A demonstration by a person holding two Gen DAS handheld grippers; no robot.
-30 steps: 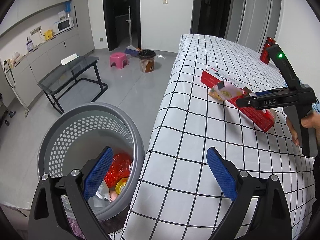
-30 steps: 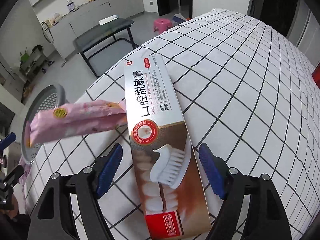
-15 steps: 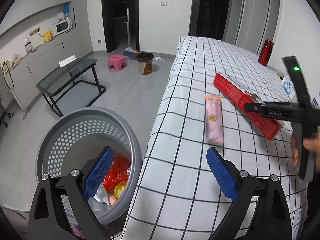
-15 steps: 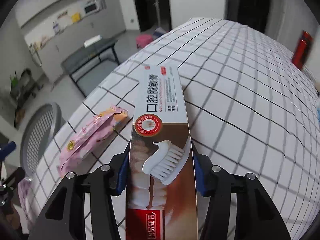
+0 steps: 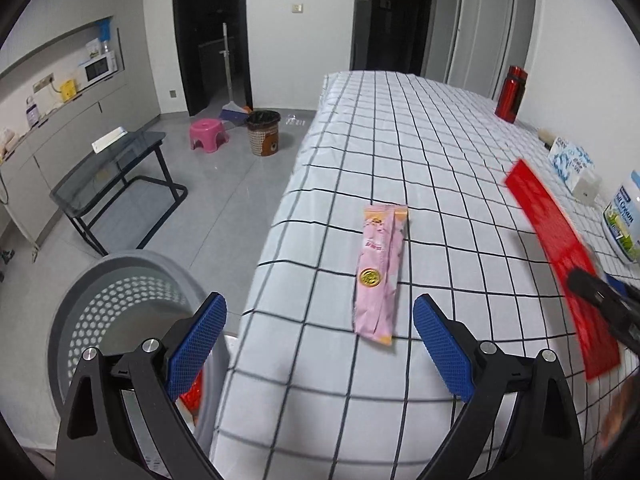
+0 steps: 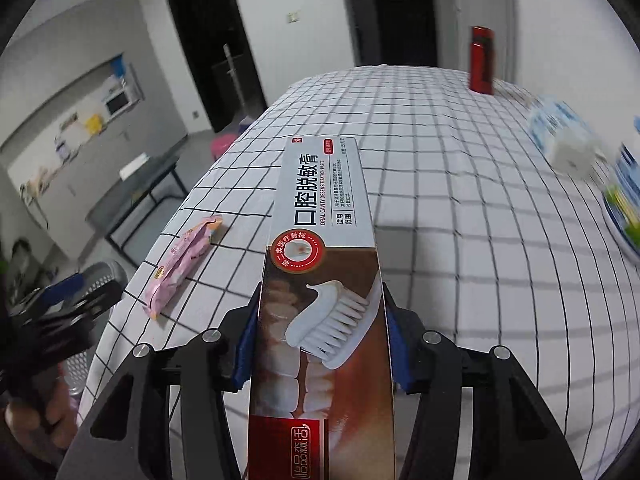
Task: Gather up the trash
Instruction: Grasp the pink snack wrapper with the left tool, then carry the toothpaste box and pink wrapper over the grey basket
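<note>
While my right fingers point(image 6: 256, 344) clamp the toothpaste box point(image 6: 320, 280), my left fingers point(image 5: 440, 340) gape wide, the pink wrapper point(image 5: 380, 272) just ahead between them.

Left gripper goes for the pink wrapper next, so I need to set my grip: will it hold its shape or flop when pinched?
The pink wrapper looks like thin crinkled film lying flat on the checked sheet, so it will probably flop and crumple. Likely very light; a push may slide it. The glossy film could slip between the open left gripper's fingers.
</note>
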